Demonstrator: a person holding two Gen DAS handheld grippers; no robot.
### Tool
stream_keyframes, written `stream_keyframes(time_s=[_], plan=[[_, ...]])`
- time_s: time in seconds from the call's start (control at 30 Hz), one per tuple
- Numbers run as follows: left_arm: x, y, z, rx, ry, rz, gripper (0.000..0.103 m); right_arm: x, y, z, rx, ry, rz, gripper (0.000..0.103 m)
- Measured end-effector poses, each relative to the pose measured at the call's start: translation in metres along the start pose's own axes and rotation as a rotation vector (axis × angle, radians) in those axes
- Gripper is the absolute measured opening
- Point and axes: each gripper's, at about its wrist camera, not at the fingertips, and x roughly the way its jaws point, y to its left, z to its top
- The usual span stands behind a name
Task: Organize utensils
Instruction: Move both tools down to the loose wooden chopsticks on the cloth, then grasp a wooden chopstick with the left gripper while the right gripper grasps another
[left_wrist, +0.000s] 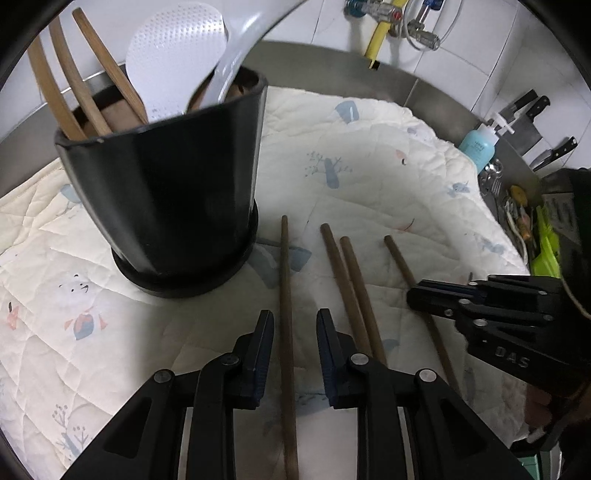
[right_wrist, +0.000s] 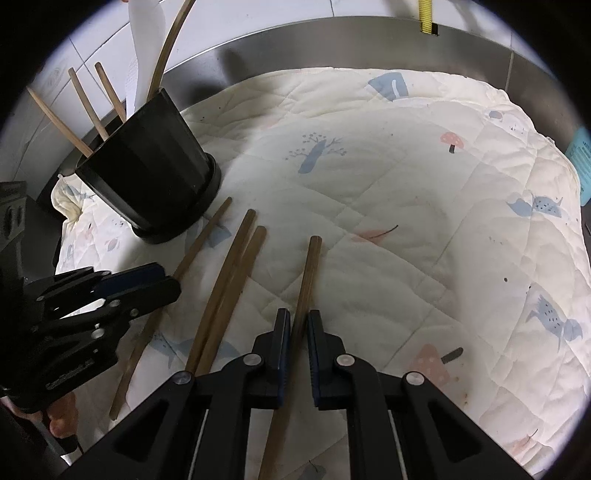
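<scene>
Four chopsticks on the quilted cloth, one in each gripper's reach.

Four brown chopsticks lie side by side on the quilted cloth (left_wrist: 369, 155) in the lower middle of both views: the leftmost chopstick (left_wrist: 285, 295) runs between the fingers of the left gripper (left_wrist: 294, 328), which stand narrowly apart on either side without visibly pressing it; the rightmost chopstick (right_wrist: 308, 273) is pinched by the right gripper (right_wrist: 298, 332), pressed together on it. The middle pair (right_wrist: 236, 266) lies touching between them. Upper left, just beside the leftmost stick's tip, stands the black holder (left_wrist: 166, 192) with wooden sticks and a white rice paddle (left_wrist: 173, 55). The steel counter (left_wrist: 436, 92) rims the cloth; a blue bottle (left_wrist: 478, 146) and knives (left_wrist: 528, 110) stand at right.
</scene>
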Motion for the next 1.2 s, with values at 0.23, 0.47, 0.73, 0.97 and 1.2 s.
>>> stream_keyframes(time_s=[0.23, 0.47, 0.73, 0.97, 1.2], plan=[[0.013, -0.002, 0.005, 0.017, 0.013, 0.028, 0.016, 0.004, -0.001, 0.004, -0.005, 0.015, 0.009, 0.012], [0.016, -0.008, 0.008, 0.045, 0.014, 0.056, 0.007, 0.007, 0.000, 0.006, -0.013, 0.019, 0.000, 0.012], [0.001, -0.004, 0.001, 0.022, -0.042, 0.035, 0.006, -0.004, -0.001, -0.002, -0.014, -0.029, 0.032, 0.011], [-0.045, -0.001, -0.003, -0.031, -0.156, -0.002, 0.006, -0.033, 0.001, -0.005, -0.036, -0.101, 0.069, 0.010], [-0.106, -0.002, -0.007, -0.060, -0.291, -0.016, 0.006, -0.067, 0.012, -0.006, -0.056, -0.185, 0.130, 0.010]])
